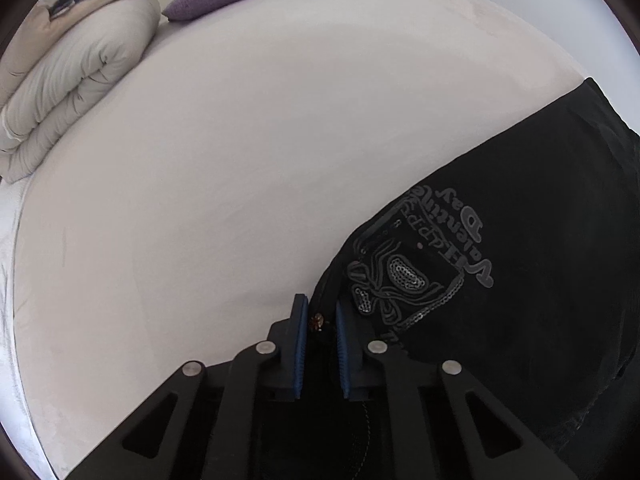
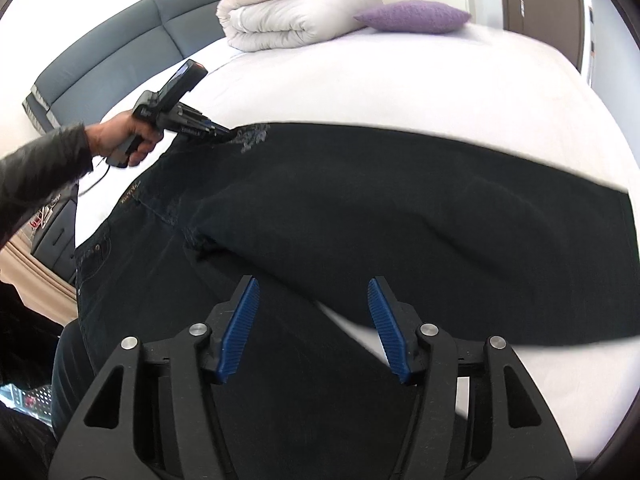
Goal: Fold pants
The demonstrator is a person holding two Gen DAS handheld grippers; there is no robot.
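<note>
**Left fingers pinched on waistband corner, right fingers wide over the near leg**

Broadly, largest first: the bed (image 2: 400,92) carries everything, its pale sheet bare apart from a rolled duvet (image 2: 296,20) and a purple cushion (image 2: 412,16) up by the headboard, well apart from the work.

The pants (image 2: 400,220), black denim, lie spread across the near half of the bed. Long axis runs side to side in the right wrist view: waistband at the left, legs trailing off to the right. The far leg lies flat; the near leg passes under the right-hand tool, with a strip of sheet showing between the two legs.

Left gripper (image 1: 322,320): fingers drawn nearly together, pinching the far waistband corner just beside the sequined pocket patch (image 1: 408,276). A small rivet (image 1: 316,322) sits between the pads. Grip looks secure.

Right gripper (image 2: 314,312): fingers stand about half apart, nothing clamped. They hover over the near leg, close below the crotch; contact with cloth cannot be told.

Judgement: the fold turns on the far edge lying beyond both tools. The left hand already has its corner, so the right must take a hold further along the legs. Both holds should sit on one line along the long axis, or the fold will skew.
</note>
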